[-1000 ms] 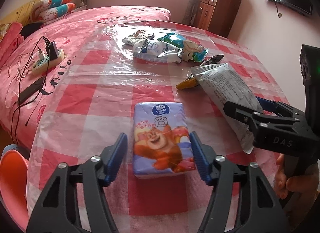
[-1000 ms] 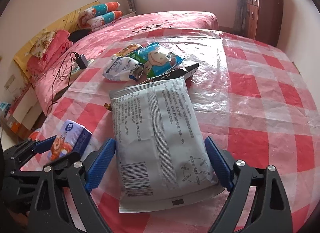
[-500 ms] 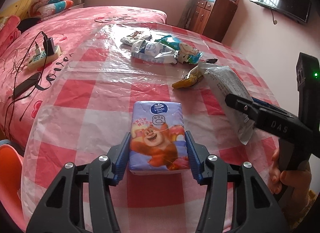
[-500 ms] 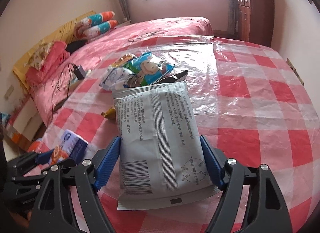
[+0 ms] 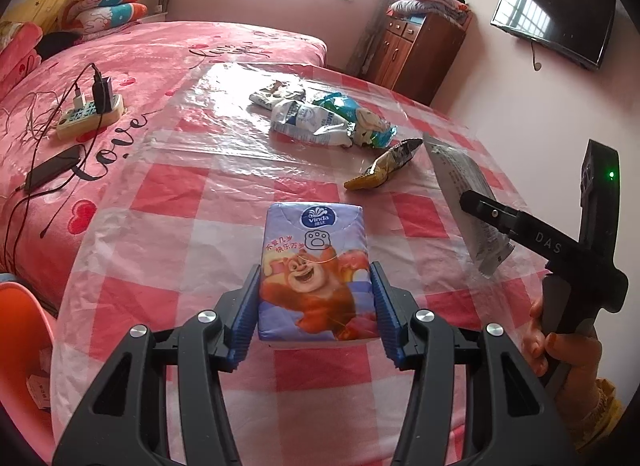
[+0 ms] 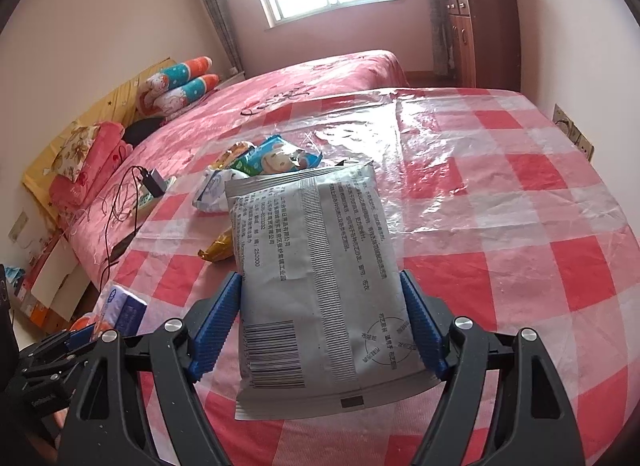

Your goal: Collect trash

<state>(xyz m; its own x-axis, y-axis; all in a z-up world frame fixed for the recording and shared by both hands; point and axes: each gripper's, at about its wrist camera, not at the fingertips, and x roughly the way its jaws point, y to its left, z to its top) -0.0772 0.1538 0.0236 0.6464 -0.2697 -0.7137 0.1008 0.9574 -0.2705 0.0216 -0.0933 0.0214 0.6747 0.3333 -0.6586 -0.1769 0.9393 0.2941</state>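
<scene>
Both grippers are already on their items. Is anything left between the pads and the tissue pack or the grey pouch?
Nothing visible. The left gripper clamps the tissue pack directly, pads against its sides. The right gripper clamps the grey pouch the same way. No bin shows in either view, so the way there cannot be judged.

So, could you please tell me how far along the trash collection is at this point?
Nothing looks binned yet. In hand: the left tongs are shut on the tissue pack, and the right tongs are shut on the grey pouch. Left on the checked tablecloth: the yellow wrapper and the pile of wrappers.
</scene>
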